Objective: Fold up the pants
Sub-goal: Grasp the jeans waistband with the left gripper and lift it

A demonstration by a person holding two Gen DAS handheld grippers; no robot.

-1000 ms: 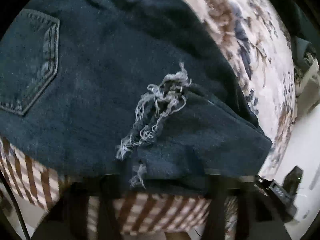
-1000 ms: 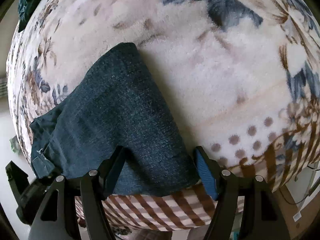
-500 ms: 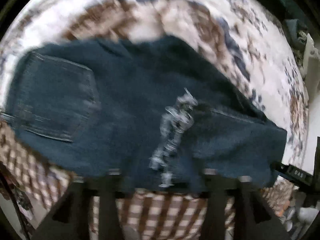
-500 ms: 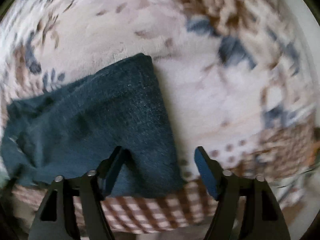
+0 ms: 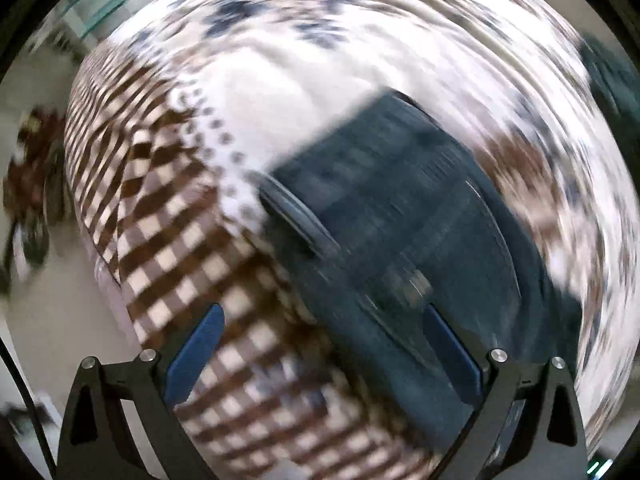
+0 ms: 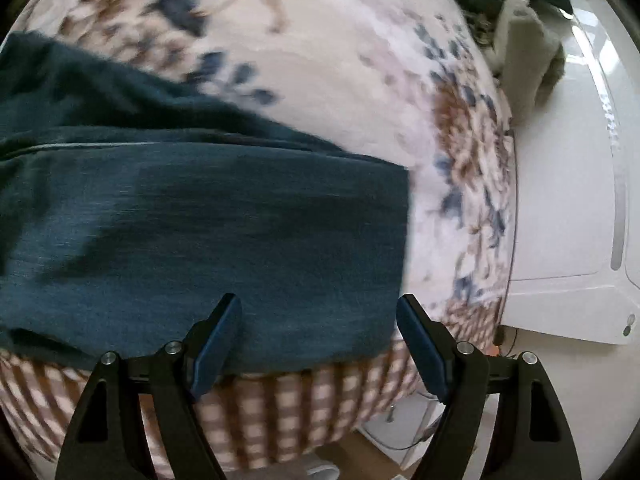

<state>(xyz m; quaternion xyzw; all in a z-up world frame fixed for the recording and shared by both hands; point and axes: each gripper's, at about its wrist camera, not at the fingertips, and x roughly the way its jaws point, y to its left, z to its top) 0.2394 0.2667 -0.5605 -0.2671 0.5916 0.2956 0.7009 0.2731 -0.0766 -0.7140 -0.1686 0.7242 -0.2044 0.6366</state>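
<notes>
the dark blue denim pants [image 6: 192, 232] are lying folded into a compact stack on the plush floral-and-checked blanket [image 6: 320, 64], so folding is looking nearly done. the left gripper [image 5: 320, 352] has just been opening, nothing between its jaws; the right gripper [image 6: 320, 344] is hanging apart, empty. only the right view is showing the white appliance [image 6: 560, 200].

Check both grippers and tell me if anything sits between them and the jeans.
Nothing visible does. The left gripper, whose jaws have just been opening, is open and empty over the jeans on the blanket. The right gripper is open with the denim directly ahead. The left view is blurred.
</notes>
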